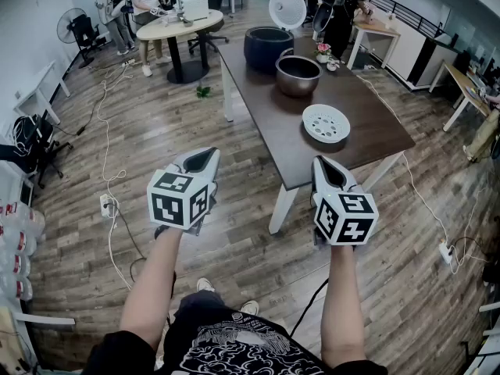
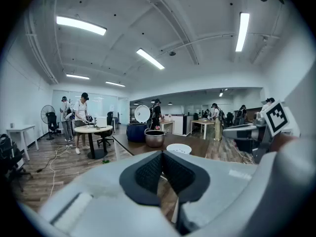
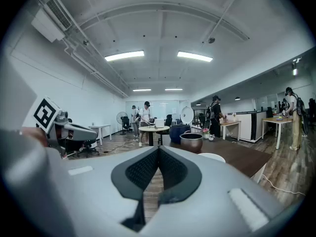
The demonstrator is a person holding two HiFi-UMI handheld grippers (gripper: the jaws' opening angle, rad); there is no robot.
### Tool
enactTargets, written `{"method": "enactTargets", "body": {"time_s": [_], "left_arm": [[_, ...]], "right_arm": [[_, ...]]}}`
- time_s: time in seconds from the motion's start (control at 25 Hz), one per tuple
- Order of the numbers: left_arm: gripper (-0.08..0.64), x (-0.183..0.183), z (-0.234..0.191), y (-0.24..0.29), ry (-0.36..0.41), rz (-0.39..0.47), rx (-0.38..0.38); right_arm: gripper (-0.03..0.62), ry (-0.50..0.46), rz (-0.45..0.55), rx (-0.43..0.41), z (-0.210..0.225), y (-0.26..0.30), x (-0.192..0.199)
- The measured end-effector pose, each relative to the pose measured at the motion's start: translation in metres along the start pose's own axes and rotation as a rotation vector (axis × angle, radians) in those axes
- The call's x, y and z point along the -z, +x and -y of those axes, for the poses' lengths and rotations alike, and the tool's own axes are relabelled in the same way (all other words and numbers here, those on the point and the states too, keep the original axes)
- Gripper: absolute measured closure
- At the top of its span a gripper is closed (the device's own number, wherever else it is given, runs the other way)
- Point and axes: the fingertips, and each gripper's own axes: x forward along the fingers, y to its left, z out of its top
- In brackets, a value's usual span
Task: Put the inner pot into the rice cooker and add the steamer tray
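On the dark brown table (image 1: 367,143) stand a dark blue rice cooker (image 1: 266,47) with its white lid raised, a metal inner pot (image 1: 298,75) just in front of it, and a white perforated steamer tray (image 1: 326,123) nearer to me. Both grippers hover over the floor, short of the table's near end. The left gripper (image 1: 206,161) and the right gripper (image 1: 323,167) are shut with nothing between the jaws. The left gripper view shows its jaws (image 2: 162,155) closed, with the pot (image 2: 154,138) and tray (image 2: 178,148) beyond. The right gripper (image 3: 158,150) faces the pot (image 3: 191,142).
A small flower pot (image 1: 323,52) sits beside the inner pot. A round table (image 1: 180,28) with people stands at the back left, near a fan (image 1: 72,26). Cables and a power strip (image 1: 107,204) lie on the wood floor to the left. Desks (image 1: 461,84) line the right.
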Motion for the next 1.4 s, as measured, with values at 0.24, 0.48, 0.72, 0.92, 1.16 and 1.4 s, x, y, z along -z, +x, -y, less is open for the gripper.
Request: {"method": "enactTargets", "body": {"time_s": [0.24, 0.48, 0.72, 0.92, 1.16, 1.4], "left_arm": [[0.557, 0.001, -0.007, 0.008, -0.029, 0.002, -0.005], [0.546, 0.005, -0.022, 0.025, -0.048, -0.004, 0.019], [0.515, 0.002, -0.049, 0.053, -0.063, -0.006, 0.063], [0.477, -0.004, -0.083, 0.081, -0.067, -0.021, 0.108], [0.444, -0.012, -0.126, 0.108, -0.063, -0.030, 0.165], [0.375, -0.015, -0.162, 0.132, -0.064, -0.051, 0.228]], "right_arm": [[0.591, 0.021, -0.027, -0.004, 0.002, 0.006, 0.009], [0.576, 0.031, -0.039, 0.015, 0.000, 0.022, 0.016], [0.543, 0.041, -0.054, 0.048, -0.006, 0.052, 0.015], [0.496, 0.055, -0.060, 0.100, -0.010, 0.087, 0.008], [0.449, 0.074, -0.067, 0.164, -0.021, 0.126, 0.001], [0.354, 0.086, -0.084, 0.244, -0.030, 0.156, -0.005]]}}
